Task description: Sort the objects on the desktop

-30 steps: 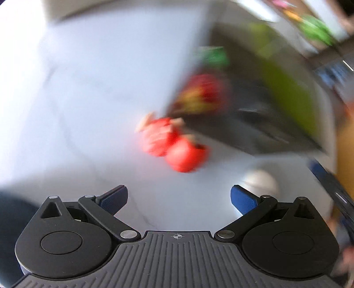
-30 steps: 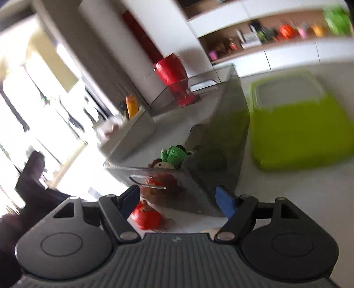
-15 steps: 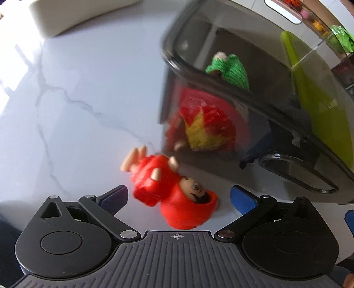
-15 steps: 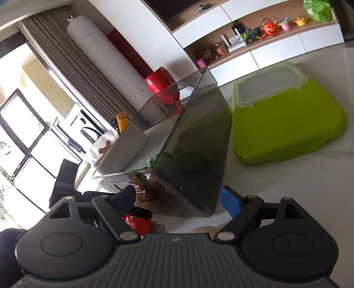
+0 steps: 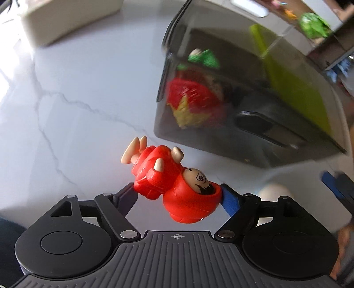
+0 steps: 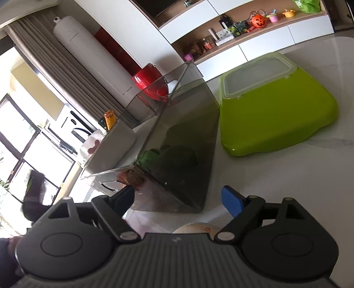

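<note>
Red toy figure [image 5: 177,188] clamped in left gripper [image 5: 179,195], whose jaws have just been closing; pads touch both its sides, over white marble table [image 5: 66,99]. Smoked clear bin [image 5: 254,99] at 1 o'clock holds red-yellow and green knitted toys, blurred. No readable writing anywhere. Right gripper [image 6: 179,197] jaws spread, nothing between, having just been widening. Right wrist view alone shows lime lidded box [image 6: 276,115] at 2 o'clock and pumpkin bucket [image 6: 258,21] on shelf.

Daylit fisheye views, edges being bent.
Glare is being thrown by the windows [image 6: 33,141]; the smoked bin [image 5: 254,106] is being motion-blurred.
</note>
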Action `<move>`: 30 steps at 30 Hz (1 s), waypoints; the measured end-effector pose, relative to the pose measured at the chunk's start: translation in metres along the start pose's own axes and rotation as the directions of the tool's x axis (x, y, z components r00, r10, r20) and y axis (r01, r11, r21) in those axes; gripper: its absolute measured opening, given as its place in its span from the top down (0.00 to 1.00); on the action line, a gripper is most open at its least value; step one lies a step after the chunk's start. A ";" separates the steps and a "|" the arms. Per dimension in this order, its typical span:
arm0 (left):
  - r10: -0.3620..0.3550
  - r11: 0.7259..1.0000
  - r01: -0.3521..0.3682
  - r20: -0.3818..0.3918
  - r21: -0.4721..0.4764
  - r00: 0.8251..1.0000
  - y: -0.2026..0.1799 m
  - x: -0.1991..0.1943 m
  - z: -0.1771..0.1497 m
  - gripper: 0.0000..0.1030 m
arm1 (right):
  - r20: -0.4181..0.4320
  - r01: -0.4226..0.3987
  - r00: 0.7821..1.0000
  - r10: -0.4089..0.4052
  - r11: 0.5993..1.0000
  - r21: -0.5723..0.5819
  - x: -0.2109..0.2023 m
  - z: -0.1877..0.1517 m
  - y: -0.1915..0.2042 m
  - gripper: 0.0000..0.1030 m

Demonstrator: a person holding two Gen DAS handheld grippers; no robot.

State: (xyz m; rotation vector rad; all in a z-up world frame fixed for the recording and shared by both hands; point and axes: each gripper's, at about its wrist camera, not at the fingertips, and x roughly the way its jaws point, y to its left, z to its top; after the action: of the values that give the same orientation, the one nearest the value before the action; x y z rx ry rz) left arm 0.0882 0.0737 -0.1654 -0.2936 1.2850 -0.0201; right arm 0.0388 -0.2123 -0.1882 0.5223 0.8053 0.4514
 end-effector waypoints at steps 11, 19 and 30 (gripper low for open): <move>-0.106 0.985 0.077 0.187 0.154 0.977 -0.057 -0.112 0.036 0.18 | -0.021 0.019 1.000 -0.019 1.000 0.004 0.007 -0.005 -0.001 0.15; 0.041 0.984 -0.057 0.097 0.167 0.994 -0.105 -0.020 0.167 0.18 | -0.014 0.030 0.999 -0.030 0.999 0.030 0.006 -0.006 -0.007 0.15; 0.157 0.973 -0.138 -0.089 0.184 0.984 -0.100 0.081 0.199 0.18 | -0.029 0.044 0.999 -0.044 0.999 0.026 0.008 -0.005 -0.009 0.12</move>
State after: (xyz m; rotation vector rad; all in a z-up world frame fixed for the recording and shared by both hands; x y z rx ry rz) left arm 0.3146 0.0039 -0.1690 -0.0441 1.3946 -0.0228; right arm 0.0417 -0.2138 -0.2011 0.5231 0.8496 0.4086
